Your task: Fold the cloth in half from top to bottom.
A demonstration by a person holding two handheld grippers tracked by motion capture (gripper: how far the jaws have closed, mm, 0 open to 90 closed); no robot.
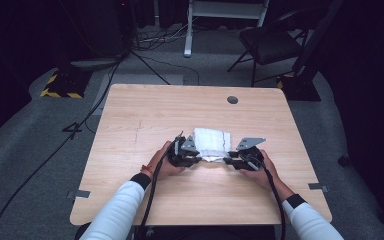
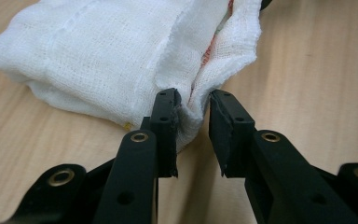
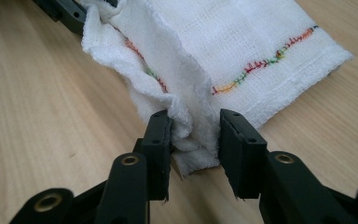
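I am working at a light wooden counter [image 1: 130, 115] with one claw in each hand. My left claw [image 2: 192, 106] is resting at the left near corner of a folded white gauze cloth with multicoloured stitching [image 1: 210, 142]. Its jaws are standing a little apart: the cloth corner is lying against the left pad, while a gap is showing between the cloth and the right pad, so this claw is not pinching it. The cloth is lying flat on the counter, a little nearer to me than the middle, between my two claws. My right claw [image 3: 195, 128] is gripping the right near corner; a bunched edge of the cloth is filling the space between its pads, which are pressing on it from both sides.
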